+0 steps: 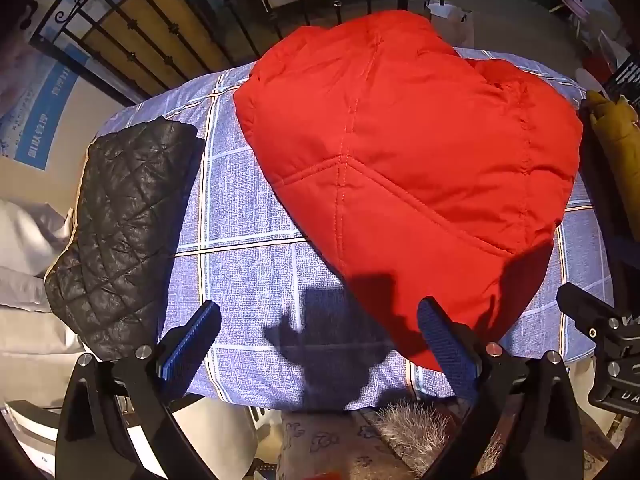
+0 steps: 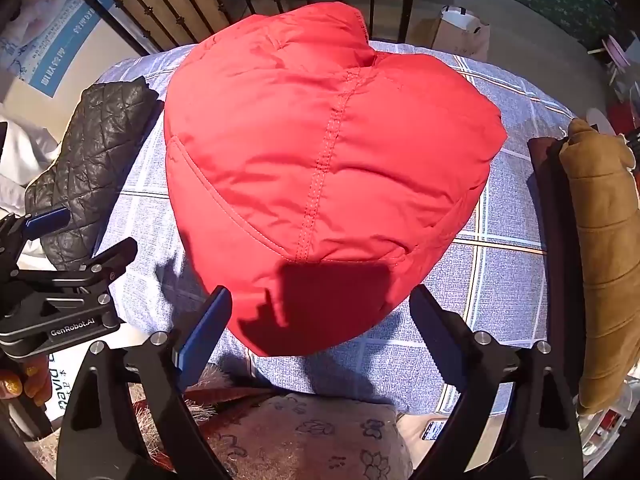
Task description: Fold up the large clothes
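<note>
A red padded jacket [image 1: 400,152] lies folded into a thick bundle on a blue checked cloth [image 1: 256,216]; it also shows in the right wrist view [image 2: 320,160]. My left gripper [image 1: 320,344] is open and empty, hovering above the table's near edge, left of the jacket's near corner. My right gripper [image 2: 320,328] is open and empty, just above the jacket's near edge. The left gripper also shows at the left of the right wrist view [image 2: 76,240]. The right gripper's body shows at the right edge of the left wrist view.
A folded black quilted jacket [image 1: 120,232] lies at the cloth's left edge, also seen in the right wrist view [image 2: 92,160]. A tan padded garment [image 2: 600,248] hangs at the right. A black iron railing [image 1: 160,28] stands behind the table. A patterned cushion [image 2: 304,432] is below.
</note>
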`<move>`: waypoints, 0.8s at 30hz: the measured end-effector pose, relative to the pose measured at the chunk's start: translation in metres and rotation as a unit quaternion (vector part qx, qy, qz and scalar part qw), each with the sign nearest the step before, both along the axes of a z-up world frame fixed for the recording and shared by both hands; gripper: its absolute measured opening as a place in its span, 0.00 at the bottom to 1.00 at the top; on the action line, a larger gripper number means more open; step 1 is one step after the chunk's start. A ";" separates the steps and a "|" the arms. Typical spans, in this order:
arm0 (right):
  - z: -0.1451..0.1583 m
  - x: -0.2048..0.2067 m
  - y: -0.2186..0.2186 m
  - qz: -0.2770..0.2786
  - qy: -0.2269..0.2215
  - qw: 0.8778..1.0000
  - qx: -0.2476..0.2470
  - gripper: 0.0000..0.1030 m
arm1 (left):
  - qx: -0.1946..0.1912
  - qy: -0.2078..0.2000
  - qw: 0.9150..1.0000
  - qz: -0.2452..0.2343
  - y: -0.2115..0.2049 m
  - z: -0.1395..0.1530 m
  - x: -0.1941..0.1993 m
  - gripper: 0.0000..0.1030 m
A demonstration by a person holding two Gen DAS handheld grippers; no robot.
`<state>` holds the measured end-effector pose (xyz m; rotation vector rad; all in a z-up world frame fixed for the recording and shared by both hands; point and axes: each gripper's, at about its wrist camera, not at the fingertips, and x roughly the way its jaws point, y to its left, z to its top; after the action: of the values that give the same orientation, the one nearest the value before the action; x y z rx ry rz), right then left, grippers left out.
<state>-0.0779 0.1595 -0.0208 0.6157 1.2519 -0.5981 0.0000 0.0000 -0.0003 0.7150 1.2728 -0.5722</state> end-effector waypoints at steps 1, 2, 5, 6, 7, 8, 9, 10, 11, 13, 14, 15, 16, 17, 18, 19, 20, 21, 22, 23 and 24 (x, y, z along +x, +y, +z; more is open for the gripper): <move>0.000 0.000 0.000 0.000 0.000 1.000 0.000 0.87 | 0.002 0.001 1.000 0.000 0.000 0.000 0.000 0.94; 0.000 0.000 0.000 -0.001 0.000 1.000 0.000 0.87 | 0.002 0.000 1.000 0.000 0.000 0.000 0.000 0.94; 0.000 0.000 0.001 -0.001 0.001 1.000 0.001 0.87 | 0.004 -0.001 1.000 0.002 0.000 0.000 0.000 0.94; -0.001 0.000 0.001 -0.001 0.001 1.000 0.002 0.87 | 0.004 -0.001 1.000 0.003 0.000 0.000 0.000 0.94; -0.002 0.000 0.001 -0.001 0.002 1.000 0.003 0.87 | 0.004 -0.001 1.000 0.003 0.000 0.000 0.001 0.94; -0.002 0.000 0.002 0.000 0.002 1.000 0.003 0.87 | 0.004 -0.001 1.000 0.004 0.000 0.000 0.001 0.94; -0.003 0.000 0.002 0.000 0.002 1.000 0.004 0.87 | 0.004 -0.001 1.000 0.005 -0.001 -0.006 -0.001 0.94; -0.003 0.000 0.003 0.001 0.003 1.000 0.003 0.87 | 0.004 -0.001 1.000 0.006 -0.001 -0.006 -0.001 0.94; -0.002 0.000 0.002 0.002 0.003 1.000 0.004 0.87 | 0.004 -0.001 1.000 0.007 -0.001 -0.007 -0.002 0.94; -0.003 0.000 0.002 0.002 0.004 1.000 0.005 0.87 | 0.004 0.001 1.000 0.007 0.002 -0.005 0.000 0.94; -0.003 0.001 0.001 0.002 0.004 1.000 0.006 0.87 | 0.005 0.001 1.000 0.006 0.002 -0.006 0.000 0.94; -0.003 0.001 0.001 0.002 0.004 1.000 0.005 0.87 | 0.005 0.000 1.000 0.007 0.002 -0.006 -0.003 0.94; -0.003 0.001 0.001 0.003 0.004 1.000 0.005 0.87 | 0.003 0.003 1.000 0.007 0.003 -0.004 -0.001 0.94; -0.003 0.001 0.001 0.003 0.004 1.000 0.005 0.87 | 0.003 0.003 1.000 0.006 0.003 -0.004 -0.001 0.94; -0.003 0.001 0.001 0.003 0.004 1.000 0.004 0.87 | 0.003 0.003 1.000 0.007 0.004 -0.004 -0.001 0.94; -0.004 0.001 0.001 0.003 0.004 1.000 0.004 0.87 | 0.003 0.002 1.000 0.007 0.004 -0.004 -0.001 0.94; -0.004 0.001 0.001 0.003 0.004 1.000 0.004 0.87 | 0.003 0.003 1.000 0.006 0.004 -0.004 0.000 0.94; -0.003 0.001 0.001 0.003 0.005 1.000 0.004 0.87 | 0.003 0.002 1.000 0.007 0.004 -0.004 -0.001 0.94; -0.003 0.001 0.001 0.002 0.005 1.000 0.004 0.87 | 0.003 0.002 1.000 0.007 0.004 -0.004 -0.001 0.94; -0.003 0.001 0.000 0.001 0.005 1.000 0.004 0.87 | 0.004 0.001 1.000 0.008 0.004 -0.004 -0.001 0.94; -0.003 0.001 0.000 0.001 0.005 1.000 0.004 0.87 | 0.004 0.001 1.000 0.008 0.004 -0.005 -0.001 0.94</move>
<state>-0.0769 0.1596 -0.0234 0.6185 1.2636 -0.5960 -0.0014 0.0045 -0.0050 0.7110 1.2829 -0.5556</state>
